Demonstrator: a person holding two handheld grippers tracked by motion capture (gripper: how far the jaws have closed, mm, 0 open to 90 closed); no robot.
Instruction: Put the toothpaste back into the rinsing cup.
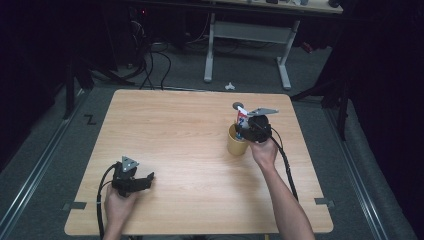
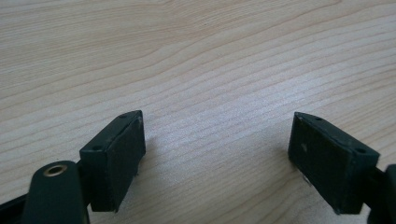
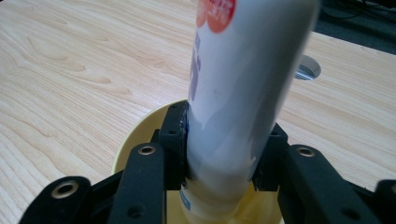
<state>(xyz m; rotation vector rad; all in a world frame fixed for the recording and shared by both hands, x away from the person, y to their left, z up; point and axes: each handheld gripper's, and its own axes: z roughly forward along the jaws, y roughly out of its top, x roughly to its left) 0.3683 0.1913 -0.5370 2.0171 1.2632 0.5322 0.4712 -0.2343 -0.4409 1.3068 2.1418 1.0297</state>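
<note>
Right gripper clamped on a white tube standing in a yellow cup; left gripper wide and bare on the bench.

High view: nearest the camera, two forearms come in from below; the left gripper (image 1: 134,181) rests on the wooden bench (image 1: 190,150) near its front left, jaws spread with nothing between them. Right of centre the right gripper (image 1: 248,129) sits over the yellow cup (image 1: 236,142), the white tube (image 1: 242,119) rising out of it, long axis close to upright. Left gripper view: the left gripper (image 2: 217,154) has its jaws far apart over bare bench (image 2: 196,60) wood grain. Right gripper view: the right gripper (image 3: 227,154) pinches the white tube (image 3: 238,93) on both sides, just above the yellow cup (image 3: 140,135) rim; the tube's lower end is inside the cup, its red-printed end pointing up and away.
</note>
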